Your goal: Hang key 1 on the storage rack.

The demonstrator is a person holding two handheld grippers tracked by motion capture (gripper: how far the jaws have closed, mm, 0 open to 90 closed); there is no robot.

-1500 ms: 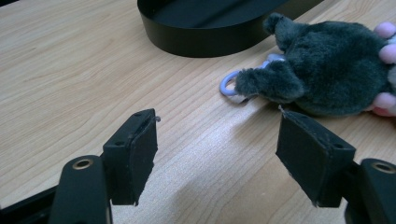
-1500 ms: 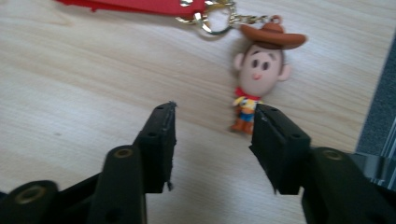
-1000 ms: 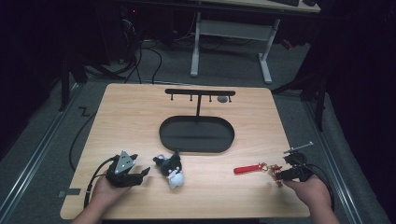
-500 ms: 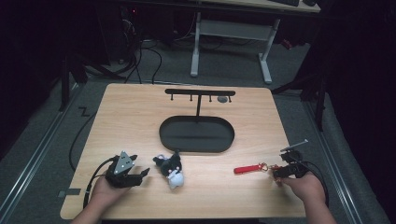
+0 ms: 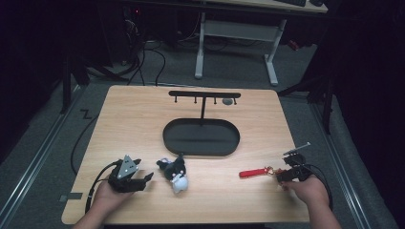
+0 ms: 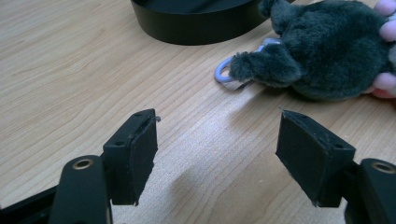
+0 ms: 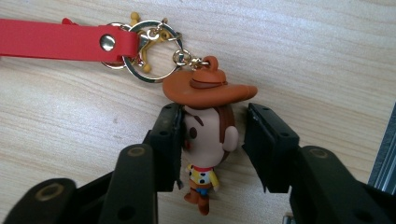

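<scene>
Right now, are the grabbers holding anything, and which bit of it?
Right gripper is closing around the cowboy figure's head; only one jaw touches, no firm hold. Left gripper is open, empty.

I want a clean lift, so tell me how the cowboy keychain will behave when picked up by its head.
The cowboy figure looks hard and smooth, so its rounded head may slip or twist. Its red strap joins through loose rings and would likely dangle and swing. It seems small and probably light.

Overhead light falls on the pale wooden table [image 5: 143,124]; the room around is dark; close views sharp, softly shadowed.
</scene>
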